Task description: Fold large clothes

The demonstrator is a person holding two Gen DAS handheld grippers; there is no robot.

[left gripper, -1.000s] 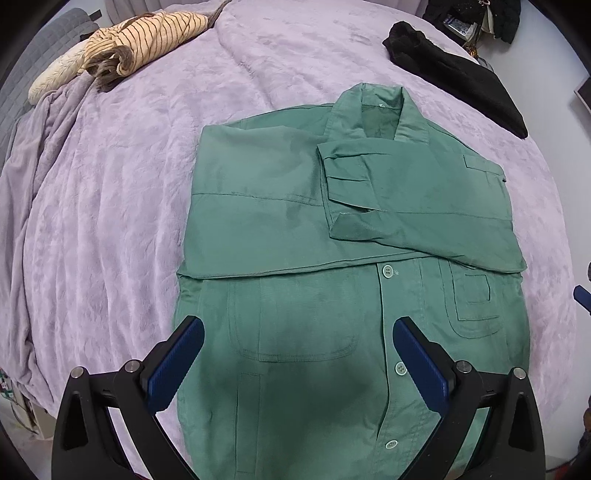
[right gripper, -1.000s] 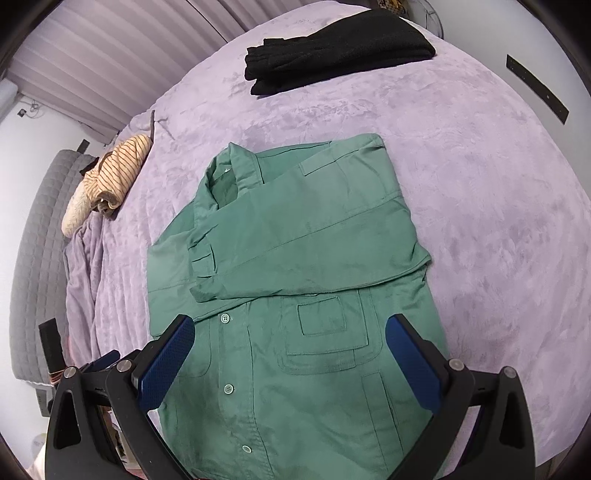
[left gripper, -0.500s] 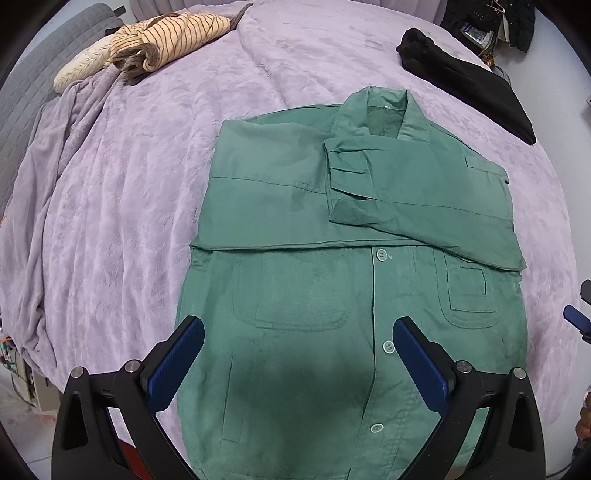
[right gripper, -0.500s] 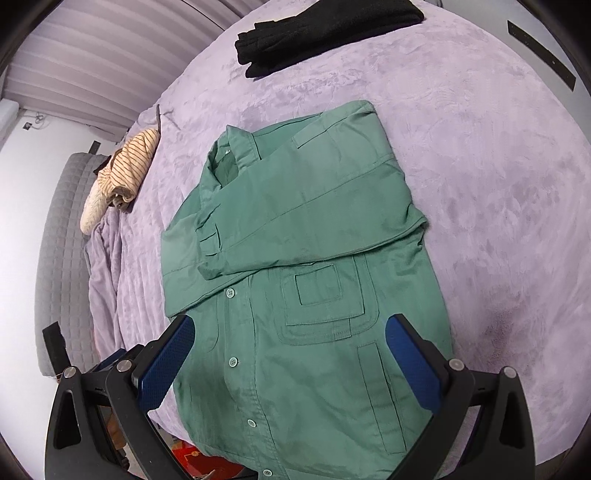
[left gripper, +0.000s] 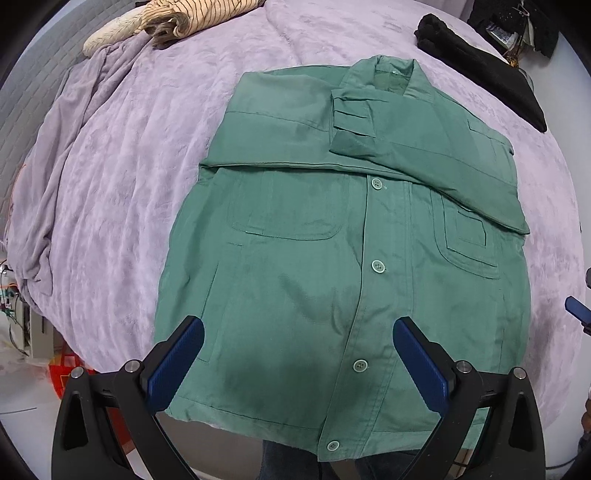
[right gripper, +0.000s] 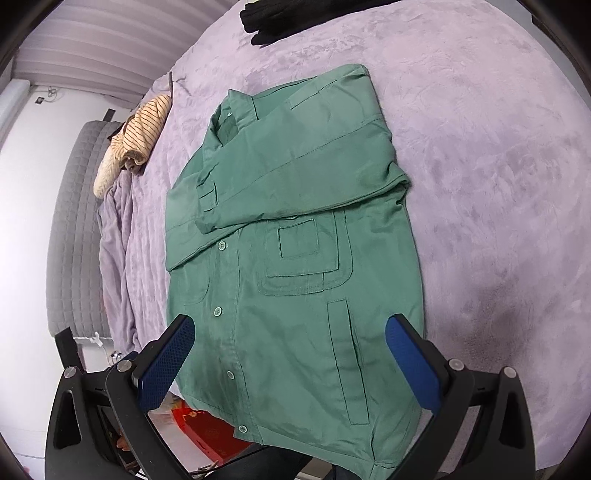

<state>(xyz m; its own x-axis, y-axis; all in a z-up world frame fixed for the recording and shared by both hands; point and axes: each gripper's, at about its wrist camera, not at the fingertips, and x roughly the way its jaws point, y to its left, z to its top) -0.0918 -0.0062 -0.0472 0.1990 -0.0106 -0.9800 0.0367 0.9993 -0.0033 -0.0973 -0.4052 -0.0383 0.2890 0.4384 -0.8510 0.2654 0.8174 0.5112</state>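
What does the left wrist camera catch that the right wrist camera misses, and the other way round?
Only the left view shows the cluttered dark shelf corner beyond the bed. Only the right view shows the grey quilted headboard and pleated curtain. Both show the green button-up jacket with sleeves folded across its chest, the lilac plush blanket, the striped beige garment, the folded black garment, and an open hand-held gripper.

Bright even light, soft shadows, sharp focus, fisheye-bent dark edges
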